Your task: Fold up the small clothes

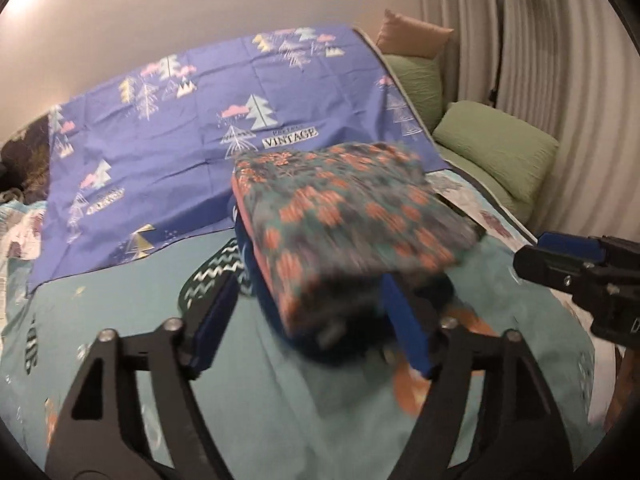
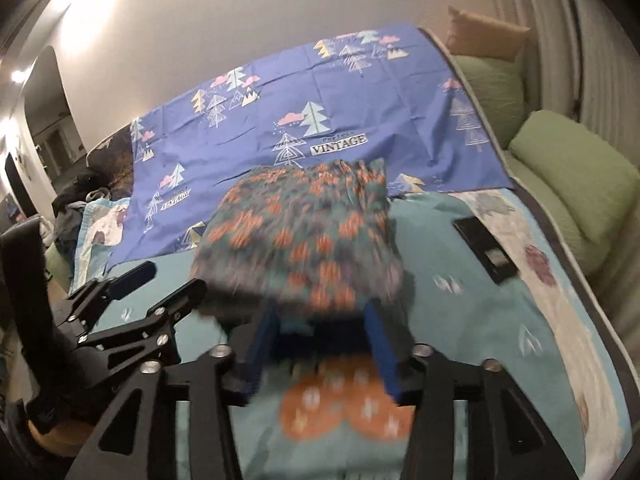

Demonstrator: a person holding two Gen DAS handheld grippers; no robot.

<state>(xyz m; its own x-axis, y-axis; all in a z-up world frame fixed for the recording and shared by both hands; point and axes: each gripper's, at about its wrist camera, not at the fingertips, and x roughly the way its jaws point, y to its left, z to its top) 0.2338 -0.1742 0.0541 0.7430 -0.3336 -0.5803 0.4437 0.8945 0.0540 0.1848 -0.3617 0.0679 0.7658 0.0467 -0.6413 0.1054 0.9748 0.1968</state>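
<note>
The folded patterned garment [image 2: 304,240] lies at twelve o'clock of the right gripper [image 2: 320,344], over its spread blue fingers, which hold nothing I can tell; motion blurs it; the left gripper [image 1: 316,320], at its nine o'clock, gapes wide beneath the cloth; one garment, two grippers, two green pillows [image 1: 496,148].

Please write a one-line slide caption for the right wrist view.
Right tongs lift a folded floral garment above a teal bedspread, with left tongs beside.
</note>
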